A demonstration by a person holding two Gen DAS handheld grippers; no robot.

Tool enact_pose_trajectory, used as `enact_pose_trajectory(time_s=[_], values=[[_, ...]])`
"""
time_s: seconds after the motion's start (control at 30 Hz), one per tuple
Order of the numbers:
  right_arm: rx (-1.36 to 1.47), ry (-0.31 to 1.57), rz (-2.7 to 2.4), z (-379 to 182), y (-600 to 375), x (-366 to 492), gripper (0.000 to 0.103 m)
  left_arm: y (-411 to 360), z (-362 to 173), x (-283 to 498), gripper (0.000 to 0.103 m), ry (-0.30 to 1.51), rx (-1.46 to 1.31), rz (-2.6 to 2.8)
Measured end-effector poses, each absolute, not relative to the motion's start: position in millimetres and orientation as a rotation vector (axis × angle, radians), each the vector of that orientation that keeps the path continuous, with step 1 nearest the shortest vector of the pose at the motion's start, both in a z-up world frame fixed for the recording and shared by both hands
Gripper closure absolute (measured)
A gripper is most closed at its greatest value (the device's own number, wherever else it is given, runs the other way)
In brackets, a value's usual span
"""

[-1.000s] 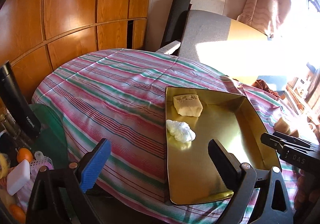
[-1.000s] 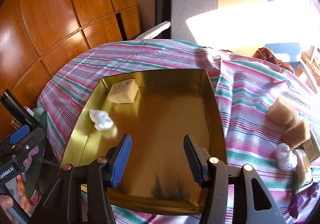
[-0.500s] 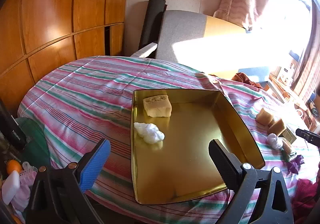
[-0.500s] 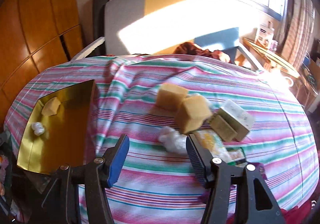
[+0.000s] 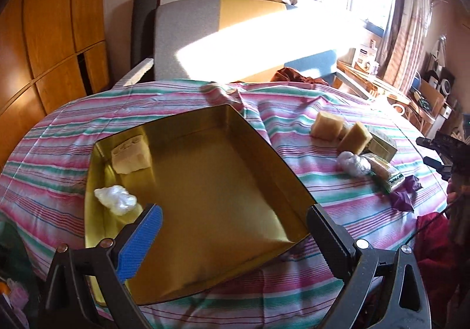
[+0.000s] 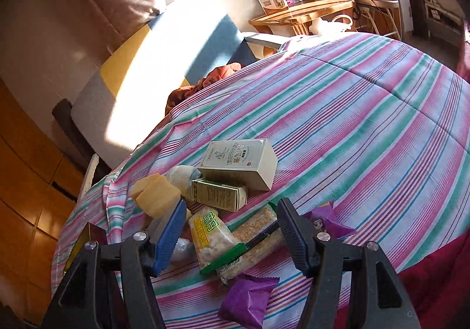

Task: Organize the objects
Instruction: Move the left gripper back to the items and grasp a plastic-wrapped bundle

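Note:
My left gripper stands open above the near part of a gold tray. In the tray lie a pale yellow block and a white crumpled wad. Right of it on the striped cloth sits a pile: two yellow blocks, another white wad and packets. My right gripper hangs open over that pile. Two clear snack packets lie below its jaws, untouched. Behind them are a small green box, a white box and the yellow blocks.
Purple packets lie near the table's front edge. A grey, yellow and blue chair stands behind the table, with wooden cupboards at the left. A small wooden side table stands by the window. Brown cloth lies on the chair.
The right gripper swung from above the gold tray to the pile on the right, rolled, and its jaws widened. The left gripper's view swung right, so the tray now sits centred.

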State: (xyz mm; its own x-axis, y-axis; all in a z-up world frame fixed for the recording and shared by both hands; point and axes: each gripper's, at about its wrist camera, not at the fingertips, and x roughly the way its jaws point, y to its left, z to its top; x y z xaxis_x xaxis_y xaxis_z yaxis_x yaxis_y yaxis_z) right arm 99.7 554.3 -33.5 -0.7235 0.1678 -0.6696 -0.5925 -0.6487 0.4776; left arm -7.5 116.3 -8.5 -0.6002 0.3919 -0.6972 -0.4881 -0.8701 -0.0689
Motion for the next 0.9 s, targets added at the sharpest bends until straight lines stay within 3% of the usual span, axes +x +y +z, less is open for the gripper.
enact_pose_trajectory(time_s=[0.2,0.4,0.9], values=[[-0.821,1.085,2.339,-41,564,104,0.038,165,-7,-4,0.006,0.227,-0.996,2.336],[-0.774,1.12,2.311,-41,572,109,0.037,210,-18,-2,0.014,0.257,-1.038,2.224],[-0.809,1.047,2.352,-36,567,97,0.036,286,-28,-17,0.017,0.296,-1.048,2.144]])
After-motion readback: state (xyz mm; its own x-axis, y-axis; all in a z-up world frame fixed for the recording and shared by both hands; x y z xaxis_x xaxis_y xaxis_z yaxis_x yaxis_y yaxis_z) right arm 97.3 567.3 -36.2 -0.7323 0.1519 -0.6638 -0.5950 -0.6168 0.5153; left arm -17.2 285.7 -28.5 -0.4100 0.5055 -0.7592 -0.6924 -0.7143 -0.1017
